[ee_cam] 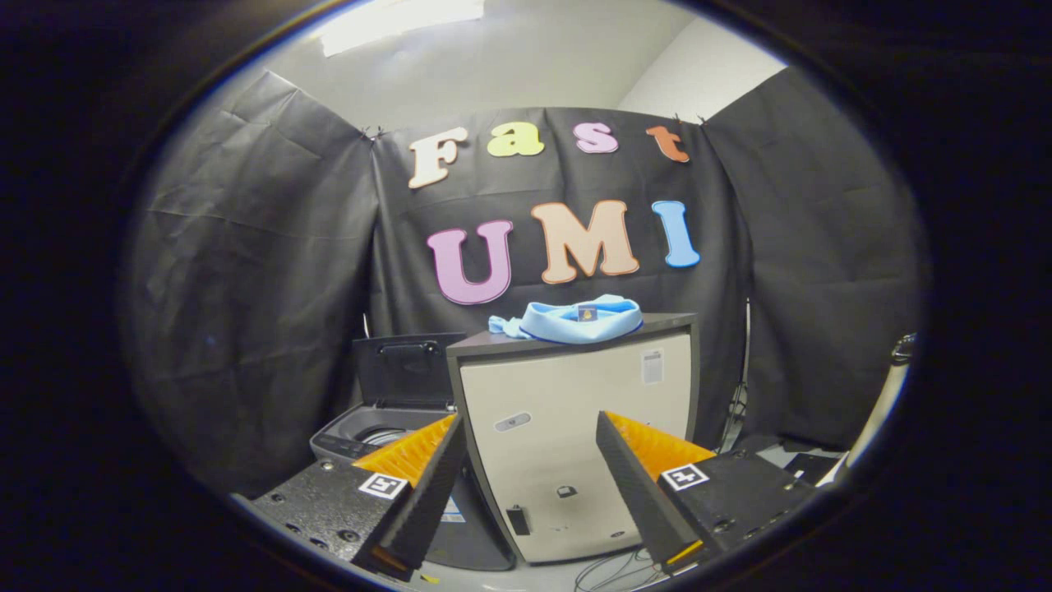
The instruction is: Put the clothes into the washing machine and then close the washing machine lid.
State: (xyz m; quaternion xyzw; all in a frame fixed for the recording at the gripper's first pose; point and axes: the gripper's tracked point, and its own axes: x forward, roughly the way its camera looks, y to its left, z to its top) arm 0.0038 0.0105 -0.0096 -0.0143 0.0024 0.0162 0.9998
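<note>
While gripper (530,427) fingers parted, one garment (579,321) atop cabinet (575,427).

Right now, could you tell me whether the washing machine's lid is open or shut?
Open: the lid stands upright behind the washing machine, exposing its drum.

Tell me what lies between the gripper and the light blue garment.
In the gripper view, the open gripper faces the pale front of a cabinet. The light blue garment lies on the cabinet's dark top, beyond and above the fingers; nothing else intervenes.
</note>
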